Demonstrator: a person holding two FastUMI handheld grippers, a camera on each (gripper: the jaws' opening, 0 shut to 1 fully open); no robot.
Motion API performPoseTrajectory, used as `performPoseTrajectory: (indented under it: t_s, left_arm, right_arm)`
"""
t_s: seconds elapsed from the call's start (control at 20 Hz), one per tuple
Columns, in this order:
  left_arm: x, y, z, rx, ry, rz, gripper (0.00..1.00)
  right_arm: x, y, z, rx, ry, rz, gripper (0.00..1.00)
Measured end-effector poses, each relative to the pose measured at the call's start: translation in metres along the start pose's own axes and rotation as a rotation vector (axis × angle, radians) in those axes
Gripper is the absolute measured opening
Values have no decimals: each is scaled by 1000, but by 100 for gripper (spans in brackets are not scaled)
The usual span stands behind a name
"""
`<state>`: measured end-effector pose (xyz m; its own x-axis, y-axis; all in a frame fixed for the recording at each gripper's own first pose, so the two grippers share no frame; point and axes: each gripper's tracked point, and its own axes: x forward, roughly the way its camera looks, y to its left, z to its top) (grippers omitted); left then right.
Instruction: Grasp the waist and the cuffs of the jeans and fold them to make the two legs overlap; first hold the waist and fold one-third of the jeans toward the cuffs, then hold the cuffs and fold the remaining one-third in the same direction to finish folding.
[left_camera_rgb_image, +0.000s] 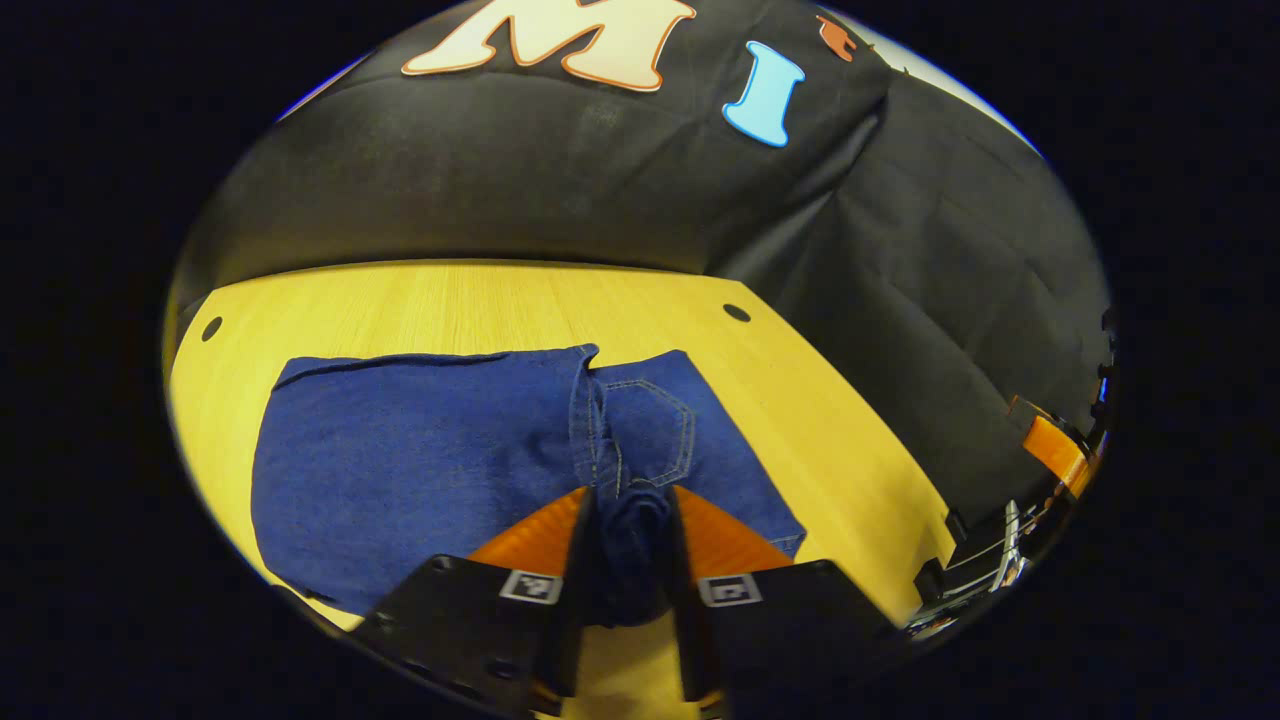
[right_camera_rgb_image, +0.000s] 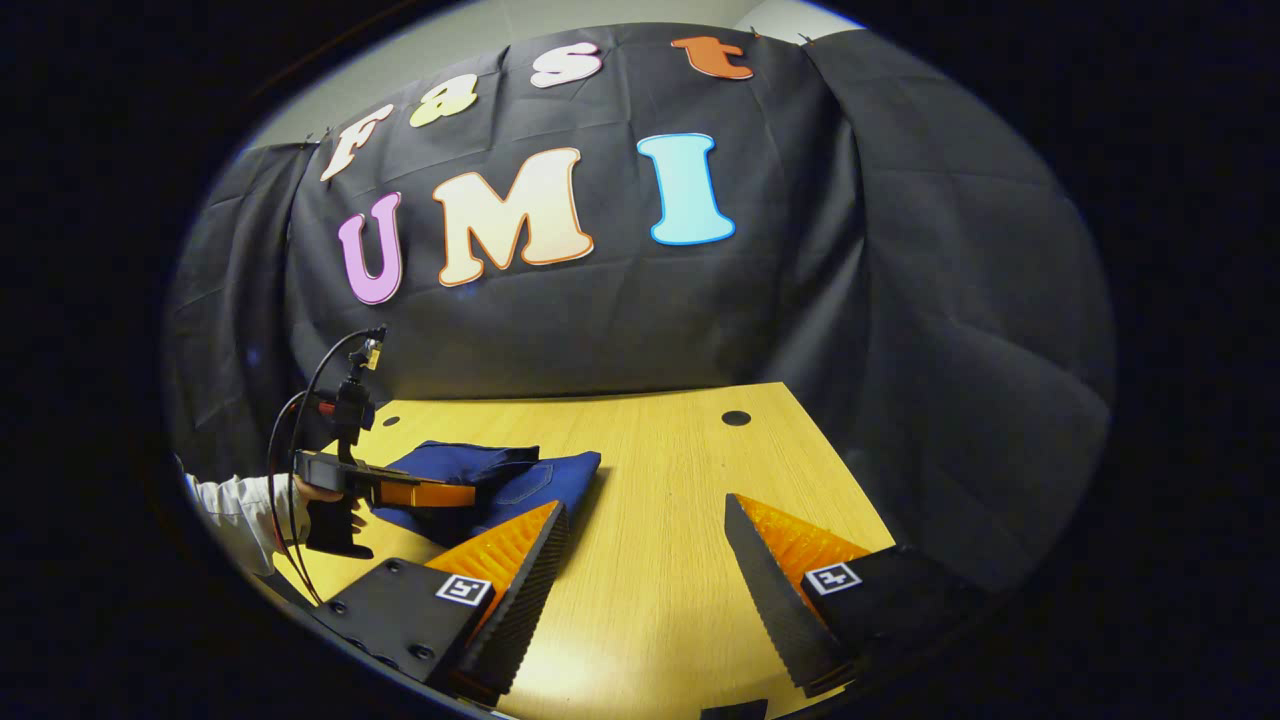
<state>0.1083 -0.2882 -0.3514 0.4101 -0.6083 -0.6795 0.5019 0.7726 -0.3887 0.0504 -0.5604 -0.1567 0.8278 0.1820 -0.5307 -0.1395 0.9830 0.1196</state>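
Blue jeans (left_camera_rgb_image: 420, 450) lie folded on the yellow wooden table (left_camera_rgb_image: 480, 300), a back pocket showing near the middle. My left gripper (left_camera_rgb_image: 628, 520) is shut on a bunched edge of the jeans, the denim pinched between both fingers. In the right gripper view the same jeans (right_camera_rgb_image: 500, 480) form a small stack at the left of the table (right_camera_rgb_image: 680, 460), with the left gripper (right_camera_rgb_image: 400, 492) held by a hand in a white sleeve (right_camera_rgb_image: 235, 505) against them. My right gripper (right_camera_rgb_image: 645, 530) hovers open over bare wood to the right of the jeans, nothing between its fingers.
The black cloth wall (right_camera_rgb_image: 900, 350) stands close behind and to the right of the table. Round holes (left_camera_rgb_image: 737, 312) sit near the table's far corners. The right gripper (left_camera_rgb_image: 1040, 480) shows at the far right edge of the left gripper view. A cable (right_camera_rgb_image: 300, 420) loops above the left gripper.
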Motion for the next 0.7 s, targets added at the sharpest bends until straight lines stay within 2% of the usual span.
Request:
performPoseTrajectory:
  t_s: [0.2,0.25,0.4,0.55,0.7]
  left_arm:
    - [-59,-18,42,84,-196,47,100]
    - [-80,-17,57,122,-263,80,96]
    - [-155,-8,93,204,-447,200,95]
    - [-225,5,109,217,-564,295,94]
    - [-279,16,112,222,-642,350,94]
  right_arm:
    - [-5,45,39,-6,-117,55,98]
    - [-8,59,49,-19,-156,60,97]
    - [-26,111,87,-12,-286,96,97]
    - [-41,155,111,6,-385,112,97]
    - [-57,186,120,23,-435,111,97]
